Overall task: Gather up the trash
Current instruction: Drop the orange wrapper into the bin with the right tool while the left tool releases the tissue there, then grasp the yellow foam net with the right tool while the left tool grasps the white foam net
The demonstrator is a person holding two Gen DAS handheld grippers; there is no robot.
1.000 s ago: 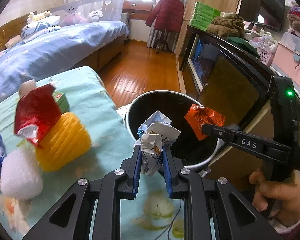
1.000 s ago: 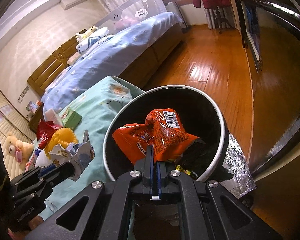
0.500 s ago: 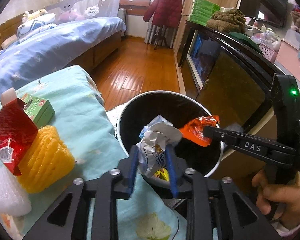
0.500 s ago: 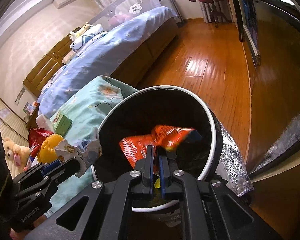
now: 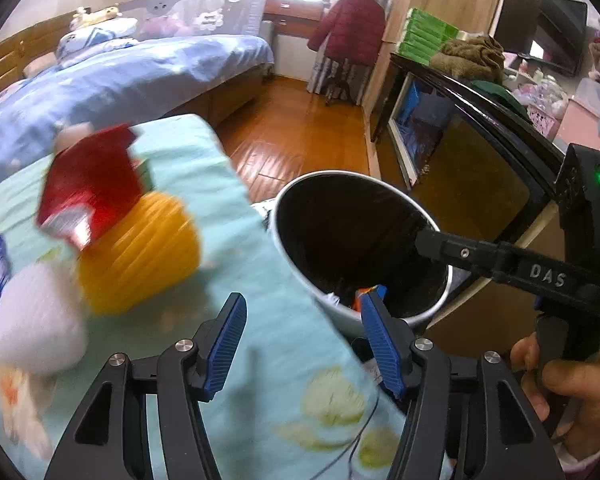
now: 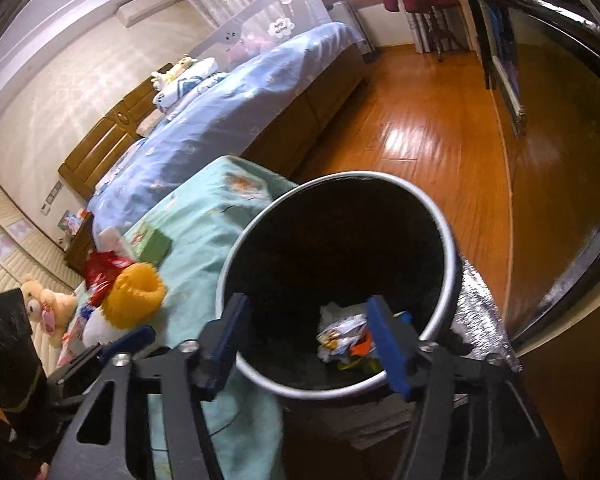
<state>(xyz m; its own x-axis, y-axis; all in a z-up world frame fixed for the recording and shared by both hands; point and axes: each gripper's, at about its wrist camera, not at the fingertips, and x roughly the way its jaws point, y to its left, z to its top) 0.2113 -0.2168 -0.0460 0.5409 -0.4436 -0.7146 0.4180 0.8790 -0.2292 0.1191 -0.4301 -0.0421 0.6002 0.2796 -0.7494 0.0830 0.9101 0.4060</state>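
Now, from the left wrist, the left gripper (image 5: 304,312) has its blue-padded jaws opening, with nothing between them; it hovers over the edge of the pale green bedspread (image 5: 204,168), next to the round bin (image 5: 440,300). On the bedspread lie a red wrapper (image 5: 92,176), a yellow foam net (image 5: 140,248) and a white foam net (image 5: 36,320), all blurred. The right gripper (image 5: 420,236) reaches over the bin's rim, held by a hand (image 5: 572,392).

From the right wrist, the right gripper (image 6: 308,320) is also opening and empty, poised above the bin (image 6: 448,240). At the bottom of the bin lies crumpled trash (image 6: 344,336), white paper with what looks like an orange wrapper. A green box (image 6: 152,240) sits on the bedspread (image 6: 204,216)
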